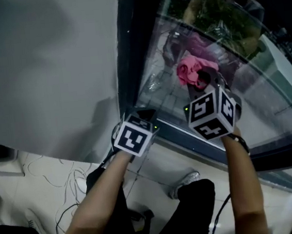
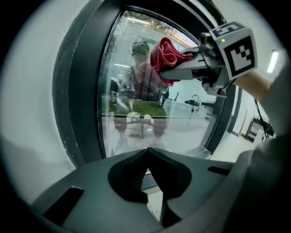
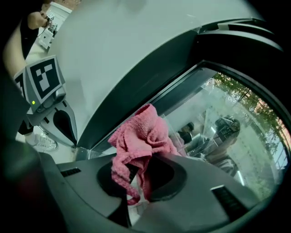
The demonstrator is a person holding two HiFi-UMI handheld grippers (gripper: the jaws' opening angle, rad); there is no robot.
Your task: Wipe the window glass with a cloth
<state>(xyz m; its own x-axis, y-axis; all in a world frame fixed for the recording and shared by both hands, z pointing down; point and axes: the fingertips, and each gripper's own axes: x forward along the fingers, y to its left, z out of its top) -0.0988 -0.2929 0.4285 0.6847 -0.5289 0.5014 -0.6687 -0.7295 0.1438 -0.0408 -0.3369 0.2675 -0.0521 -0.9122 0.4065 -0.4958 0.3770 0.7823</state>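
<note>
We've got the crumpled pink terry cloth (image 3: 142,139) pinched in the right gripper (image 3: 136,179), jaws clamped on it w/ most of the fabric bunched out past the tips. It's held up at the clear window glass (image 1: 274,100), not far from the dark window frame (image 1: 129,53); can't tell if it actually touches the glass. Our left gripper (image 2: 148,157) has its jaws closed tip to tip w/ nothing btwn them, low by the frame's bottom edge, beside the right gripper and apart from the cloth.
</note>
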